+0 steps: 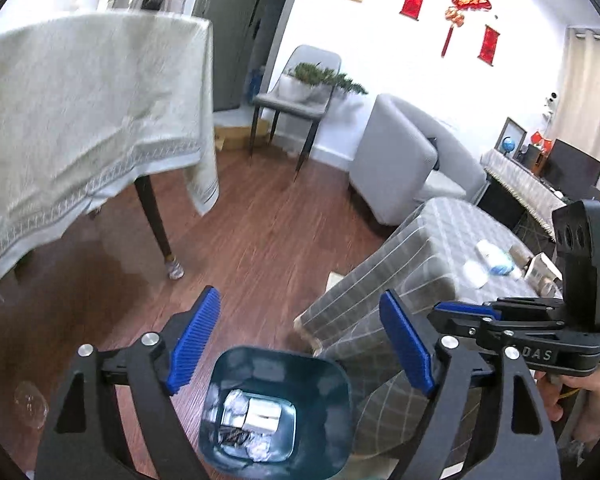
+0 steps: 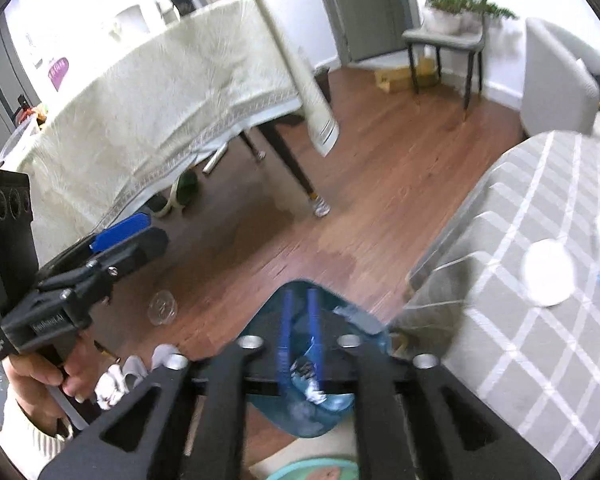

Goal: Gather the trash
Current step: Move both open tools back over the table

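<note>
trash [image 1: 247, 420], crumpled foil and a pale box, lies at the bottom of the teal bin [image 1: 332, 376] on the wood floor, right below the left gripper [image 1: 300, 344], jaws wide and empty. right gripper [image 2: 300, 344] hangs over the bin, jaws narrowly parted, holding nothing.

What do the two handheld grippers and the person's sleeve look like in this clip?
Both the left gripper and the right gripper are black angular frames with silver bolts and ribbed blue finger pads. Each carries a black upright module; the right one's shows a green light. White lettering marks the bodies. The left sleeve is cream ribbed knit.
</note>
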